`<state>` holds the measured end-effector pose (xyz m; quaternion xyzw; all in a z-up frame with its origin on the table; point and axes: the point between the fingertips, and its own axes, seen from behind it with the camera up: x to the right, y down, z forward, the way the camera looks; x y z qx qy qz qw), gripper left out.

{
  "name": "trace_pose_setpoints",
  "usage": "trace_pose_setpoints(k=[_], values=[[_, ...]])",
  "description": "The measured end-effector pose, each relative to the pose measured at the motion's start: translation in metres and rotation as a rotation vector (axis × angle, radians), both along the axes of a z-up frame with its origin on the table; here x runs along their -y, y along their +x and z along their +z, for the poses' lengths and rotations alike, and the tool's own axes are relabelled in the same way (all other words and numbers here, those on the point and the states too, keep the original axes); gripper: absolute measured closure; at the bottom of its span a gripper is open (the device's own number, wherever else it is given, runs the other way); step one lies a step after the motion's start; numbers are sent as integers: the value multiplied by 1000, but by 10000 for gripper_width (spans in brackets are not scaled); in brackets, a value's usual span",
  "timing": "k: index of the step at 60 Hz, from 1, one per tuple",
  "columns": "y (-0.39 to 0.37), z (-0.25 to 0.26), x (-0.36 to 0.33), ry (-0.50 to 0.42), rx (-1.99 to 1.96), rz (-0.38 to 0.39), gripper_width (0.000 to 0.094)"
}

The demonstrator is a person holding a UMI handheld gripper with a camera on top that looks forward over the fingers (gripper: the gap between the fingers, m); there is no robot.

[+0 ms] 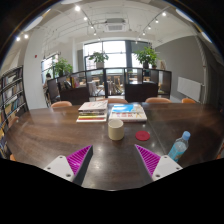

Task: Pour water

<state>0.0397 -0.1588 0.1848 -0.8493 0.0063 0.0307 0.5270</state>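
- Tabletop [40, 135] of dark wood stretching wide ahead, far edge lined with orange chair backs [62, 104], bookshelf [10, 98] off at 9 o'clock.
- Books [93, 109] and a magazine [128, 111] lying at 12 o'clock near the far edge; bare wood between them and the fingers.
- White cup [116, 128] standing at 12 o'clock, beyond the fingertips, with a red coaster [142, 135] just beside it at 1 o'clock.
- Water bottle [179, 146] tilted at 2 o'clock, outside the right finger.
- Gripper [112, 155] spread wide, magenta pads [79, 157] facing inward, holding and touching nothing.
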Motion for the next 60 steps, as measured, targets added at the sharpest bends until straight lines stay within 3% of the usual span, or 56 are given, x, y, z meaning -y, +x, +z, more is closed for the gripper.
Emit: trace_pose_setpoints(k=[8,12,22,41,47,53,60], values=[[35,-19,16,-28,-2,-61,81],[107,-64,39,-28,13,-106,87],[206,-107,56,-28,51,-214,95],[273,-137,-34,60,41,-242,111],[279,-141,-59,88,21,-223,200],[286,-135,-73,138,19,-225,443],[280,-132,-78,135,27,-216,510]])
